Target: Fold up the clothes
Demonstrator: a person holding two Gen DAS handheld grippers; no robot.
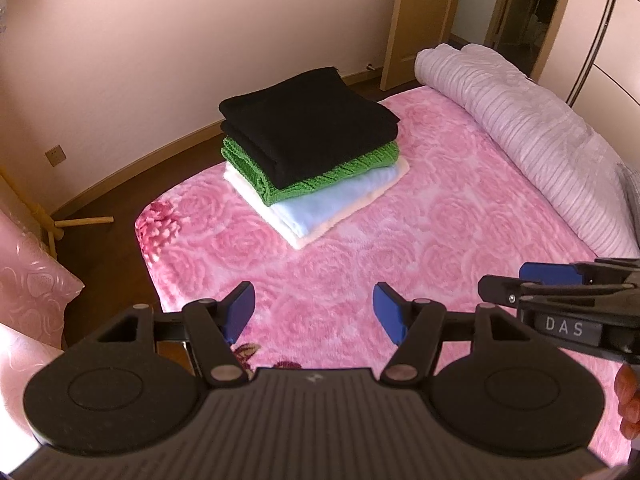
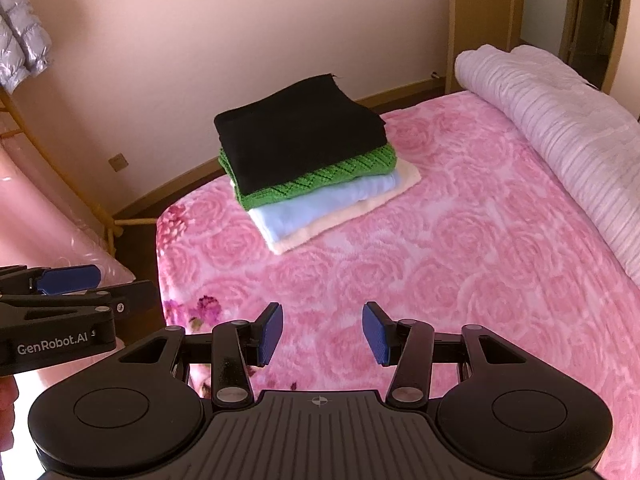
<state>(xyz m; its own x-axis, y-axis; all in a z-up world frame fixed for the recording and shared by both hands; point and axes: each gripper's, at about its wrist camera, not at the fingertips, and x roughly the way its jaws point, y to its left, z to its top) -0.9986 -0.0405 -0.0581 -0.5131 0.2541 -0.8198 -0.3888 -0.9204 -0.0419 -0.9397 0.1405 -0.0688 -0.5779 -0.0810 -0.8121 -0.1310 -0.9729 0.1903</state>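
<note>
A: Where are the clothes?

B: In a folded stack at the far left part of the pink rose blanket (image 1: 420, 240), close to the bed's far edge. The black garment (image 1: 308, 128) lies on top, the green knit (image 1: 320, 176) under it, then a pale blue piece (image 1: 332, 200), and a cream piece (image 1: 348, 216) at the bottom, its edges showing past the others on the near and right sides.

A: Is either gripper touching them?

B: No. Both hang over the near part of the blanket, well apart from the stack. The left gripper (image 1: 314, 312) has its jaws spread with nothing between them. The right gripper (image 2: 322, 330) likewise has its jaws parted and bare.

A: How do the two sit relative to each other?

B: Side by side. From the left wrist view the right gripper (image 1: 532, 284) enters from the right edge, seen side-on, with one blue pad showing. From the right wrist view the left gripper (image 2: 80, 288) comes in from the left edge.

A: Anything else on the bed?

B: A pale lilac ribbed quilt (image 1: 532, 136) lies rolled along the right side, running from far to near. At the left edge is pink patterned fabric (image 1: 32, 288), possibly a pillow or cover; the view is too distorted there to be sure.
</note>
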